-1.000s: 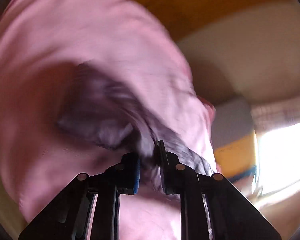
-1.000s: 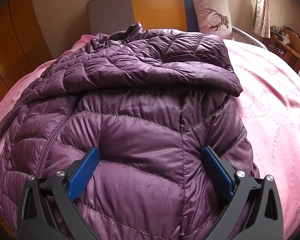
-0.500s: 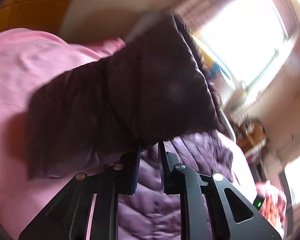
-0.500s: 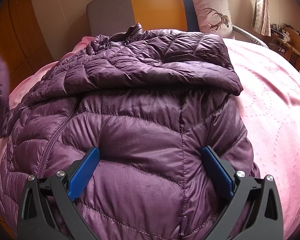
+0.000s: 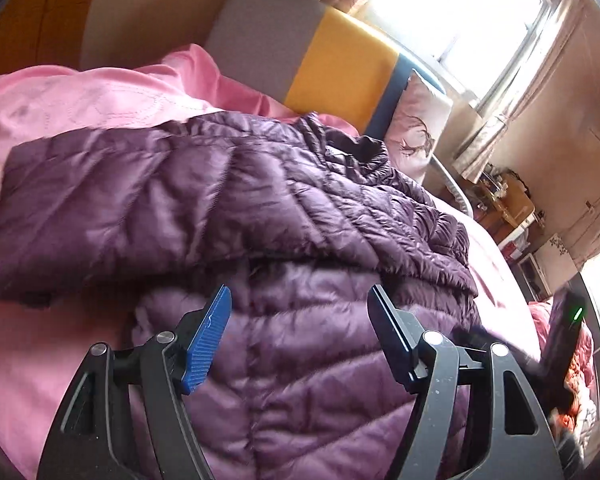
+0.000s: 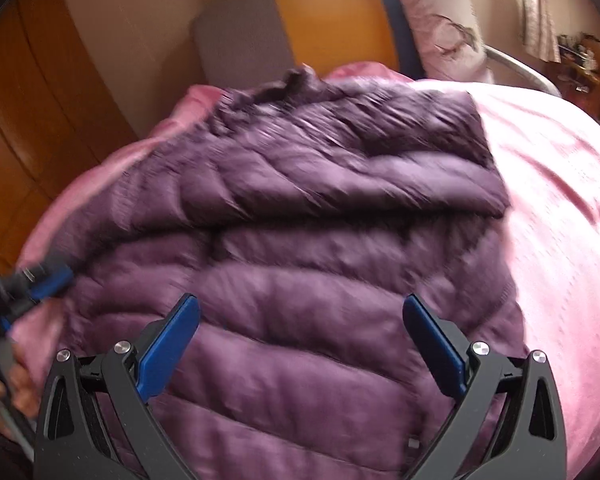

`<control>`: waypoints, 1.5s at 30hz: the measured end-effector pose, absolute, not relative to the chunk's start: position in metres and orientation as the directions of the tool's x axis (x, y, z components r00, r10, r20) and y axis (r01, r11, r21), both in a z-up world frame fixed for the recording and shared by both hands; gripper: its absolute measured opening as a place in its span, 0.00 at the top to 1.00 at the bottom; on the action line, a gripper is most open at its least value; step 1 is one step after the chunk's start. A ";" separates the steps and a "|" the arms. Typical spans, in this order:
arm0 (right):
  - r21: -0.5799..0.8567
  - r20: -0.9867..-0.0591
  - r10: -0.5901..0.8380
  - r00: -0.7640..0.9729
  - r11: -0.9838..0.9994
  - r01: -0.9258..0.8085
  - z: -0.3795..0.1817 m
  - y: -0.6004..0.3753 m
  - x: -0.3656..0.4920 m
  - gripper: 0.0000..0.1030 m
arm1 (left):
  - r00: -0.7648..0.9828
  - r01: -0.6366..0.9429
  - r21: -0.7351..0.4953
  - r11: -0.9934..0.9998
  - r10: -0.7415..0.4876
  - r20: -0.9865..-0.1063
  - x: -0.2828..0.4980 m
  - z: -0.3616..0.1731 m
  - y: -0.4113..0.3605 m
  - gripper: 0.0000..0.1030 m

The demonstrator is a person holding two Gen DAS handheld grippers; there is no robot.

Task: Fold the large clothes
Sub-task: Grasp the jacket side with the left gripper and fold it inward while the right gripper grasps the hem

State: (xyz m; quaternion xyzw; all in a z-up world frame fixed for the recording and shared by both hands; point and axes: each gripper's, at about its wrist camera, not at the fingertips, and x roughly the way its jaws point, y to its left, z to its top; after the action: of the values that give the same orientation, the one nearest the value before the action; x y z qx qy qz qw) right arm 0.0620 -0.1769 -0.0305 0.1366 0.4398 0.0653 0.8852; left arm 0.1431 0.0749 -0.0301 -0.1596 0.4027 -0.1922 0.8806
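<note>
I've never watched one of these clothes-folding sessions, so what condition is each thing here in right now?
Purple puffer jacket: lying on the bed, both sleeves folded across its chest, not held.
Left gripper: jaws open after just opening, nothing pressed between them.
Right gripper: jaws open wide over the jacket's lower part.
Pink bedspread: spread under the jacket.
Deer pillow: propped upright against the headboard.

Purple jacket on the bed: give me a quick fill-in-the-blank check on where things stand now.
1. The purple jacket lies on a ____ bedspread.
2. The left gripper has just been opening; between its jaws there is ____.
3. The right gripper is ____, gripping nothing.
4. The pillow leans against the ____.

Missing words: pink; nothing; open; headboard
</note>
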 end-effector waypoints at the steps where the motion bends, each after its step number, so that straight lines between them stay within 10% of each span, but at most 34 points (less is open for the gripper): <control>1: 0.331 -0.746 0.281 0.604 0.943 -0.029 -0.025 -0.168 0.068 0.03 | 0.609 0.193 -0.435 0.880 -0.455 -0.649 0.138 -0.034 0.079 0.33; 13: 0.477 -0.752 0.527 0.397 0.850 -0.224 -0.029 -0.011 0.193 0.22 | 0.650 0.023 -0.405 0.914 -0.322 -0.688 0.115 -0.048 0.134 0.33; 19: 0.304 -0.839 0.411 0.357 0.898 -0.319 -0.033 0.041 0.211 0.90 | 0.635 -0.047 -0.407 0.912 -0.287 -0.717 0.123 -0.058 0.145 0.33; 28: 0.290 -0.644 0.391 0.658 0.920 -0.262 0.080 -0.029 0.195 0.92 | 0.661 -0.080 -0.371 0.925 -0.229 -0.714 0.145 -0.044 0.136 0.25; 45: 0.351 -0.607 0.183 0.773 0.935 0.053 0.089 -0.211 0.160 0.92 | 0.590 -0.172 -0.198 0.965 -0.059 -0.805 0.226 -0.060 0.112 0.25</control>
State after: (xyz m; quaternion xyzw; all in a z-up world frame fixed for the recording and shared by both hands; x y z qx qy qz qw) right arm 0.1603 -0.2111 0.0885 0.1768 0.3350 0.0352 0.9248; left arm 0.2260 0.1118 -0.0599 -0.1284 0.4515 0.0320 0.8824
